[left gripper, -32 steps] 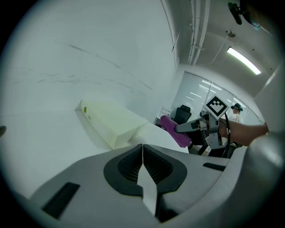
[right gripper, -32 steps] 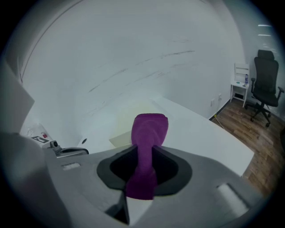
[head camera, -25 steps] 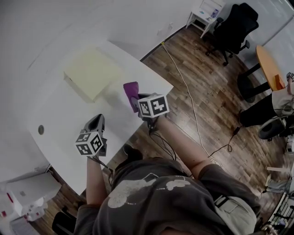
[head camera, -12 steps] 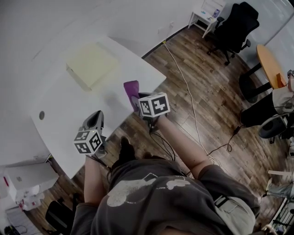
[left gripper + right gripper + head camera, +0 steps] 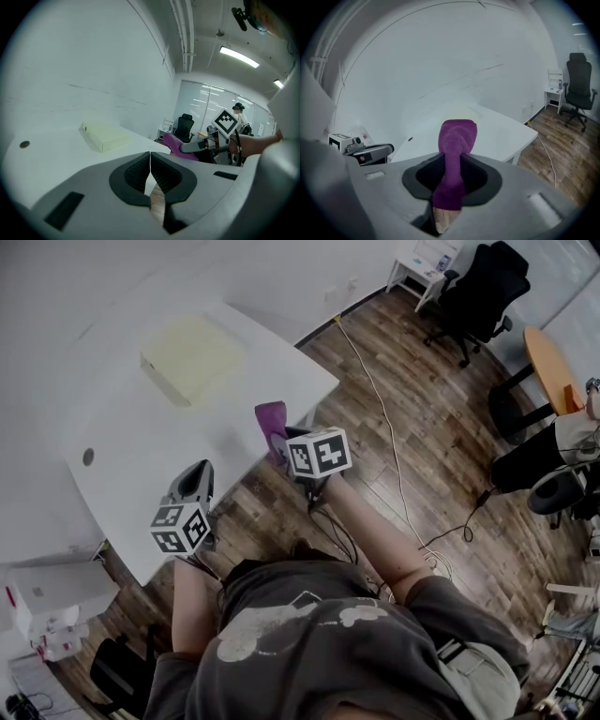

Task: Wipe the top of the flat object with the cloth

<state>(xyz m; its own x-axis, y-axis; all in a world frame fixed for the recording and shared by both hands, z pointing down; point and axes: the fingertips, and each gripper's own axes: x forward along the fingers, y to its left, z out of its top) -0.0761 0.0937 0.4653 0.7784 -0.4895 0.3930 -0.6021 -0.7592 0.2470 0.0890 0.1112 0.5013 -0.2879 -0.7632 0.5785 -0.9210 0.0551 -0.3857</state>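
A flat pale yellow box [image 5: 194, 356] lies on the far part of the white table [image 5: 141, 456]; the box [image 5: 107, 137] also shows in the left gripper view. My right gripper [image 5: 281, 439] is shut on a purple cloth [image 5: 272, 425], which sticks up from between the jaws at the table's near edge, well short of the box. The cloth [image 5: 456, 154] fills the middle of the right gripper view. My left gripper [image 5: 195, 486] hangs at the table's near edge, its jaws closed together with nothing between them.
A small dark round hole [image 5: 87, 457] sits in the table top at the left. A black office chair [image 5: 480, 289] and an orange round table [image 5: 548, 367] stand at the right on the wooden floor. A white cable [image 5: 384, 427] runs across the floor.
The table and box have shifted up and away in the head view as the person has stepped back. Both grippers keep their places; the cloth stays clamped.
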